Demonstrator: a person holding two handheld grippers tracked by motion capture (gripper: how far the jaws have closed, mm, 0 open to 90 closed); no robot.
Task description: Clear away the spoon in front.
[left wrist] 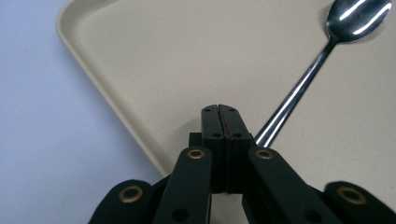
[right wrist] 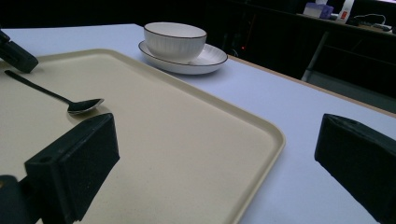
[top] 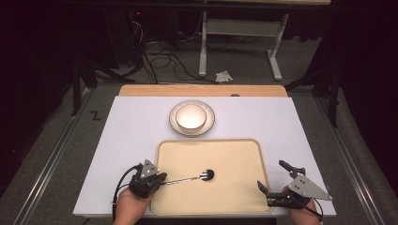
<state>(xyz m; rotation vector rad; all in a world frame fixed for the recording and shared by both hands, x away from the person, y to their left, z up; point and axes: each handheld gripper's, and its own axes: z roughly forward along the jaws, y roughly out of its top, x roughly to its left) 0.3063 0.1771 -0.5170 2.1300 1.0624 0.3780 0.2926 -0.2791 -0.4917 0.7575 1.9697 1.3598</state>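
A dim room surrounded the lit table.
The table (top: 141, 117) had a pale lavender-white top with a wooden edge (top: 202, 90) showing at its far side. Grey carpet (top: 244, 56) lay beyond it, crossed by black cables (top: 159, 58) at far left, with a crumpled white scrap (top: 224, 75) near a white-legged desk frame (top: 239, 33). Darkness closed in on both sides.

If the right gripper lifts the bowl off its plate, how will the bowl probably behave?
The bowl looks like glazed ceramic, so probably stiff, fragile and somewhat slippery between the fingers. It sits loose on the plate, so it should lift free. Its round wall may slide in a side grip.
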